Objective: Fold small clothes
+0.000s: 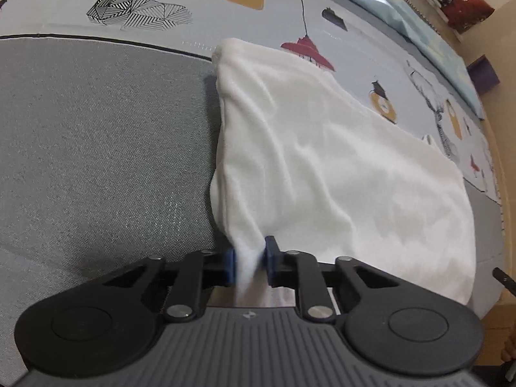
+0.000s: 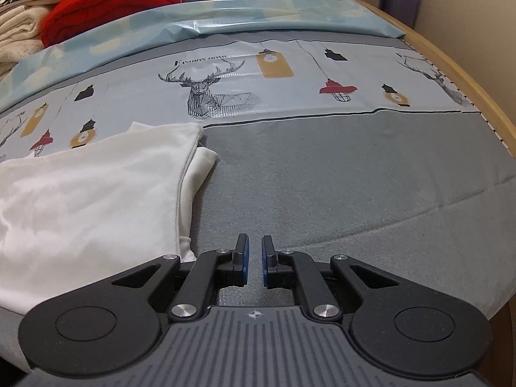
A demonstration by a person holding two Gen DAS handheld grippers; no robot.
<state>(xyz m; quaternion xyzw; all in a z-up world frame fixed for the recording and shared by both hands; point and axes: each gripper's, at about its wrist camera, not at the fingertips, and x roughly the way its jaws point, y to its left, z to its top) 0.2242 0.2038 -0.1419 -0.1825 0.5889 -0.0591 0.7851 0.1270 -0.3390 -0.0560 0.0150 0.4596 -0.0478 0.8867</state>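
Ahead of right jaws: bare grey bed surface [image 2: 322, 177] | left of jaws: white garment [image 2: 96, 193] | far left: red blanket [image 2: 109, 3] pile.

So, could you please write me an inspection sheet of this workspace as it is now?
Surface: grey bed cover with a deer-and-lantern printed sheet behind.
Job's things: white garment, partly folded, one corner lifted.
Clutter: red blanket and cream towels at the far edge.
Grippers: left gripper pinches the garment's corner; right gripper nearly shut, empty, beside the garment.
Cables: nothing seen.
Surroundings: wooden bed frame, beige wall.
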